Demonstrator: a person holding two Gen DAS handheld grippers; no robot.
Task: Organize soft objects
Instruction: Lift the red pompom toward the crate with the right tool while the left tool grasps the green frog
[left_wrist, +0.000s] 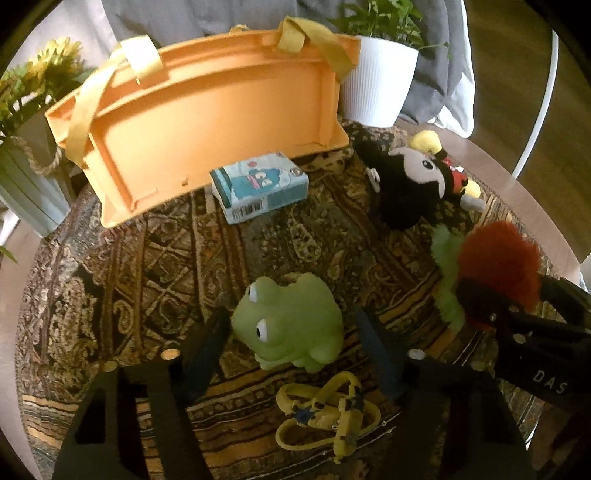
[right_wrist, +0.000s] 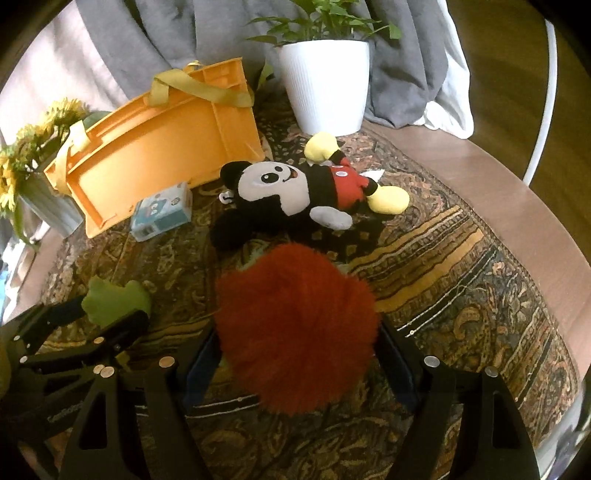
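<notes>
left gripper (left_wrist: 291, 332) spread astride frog (left_wrist: 288, 325), apparently not pinching | right gripper (right_wrist: 295, 343) spread around red pompom (right_wrist: 295, 328), contact unclear | crate (left_wrist: 207, 110) lies ahead

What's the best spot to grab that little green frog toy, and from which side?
Across its rounded body, a finger on each flank, coming down from above. The green frog toy sits upright on the patterned cloth, broad and smooth, already between the fingers of the left hand-held gripper. Avoid the bulging eyes, which would probably slip.
</notes>
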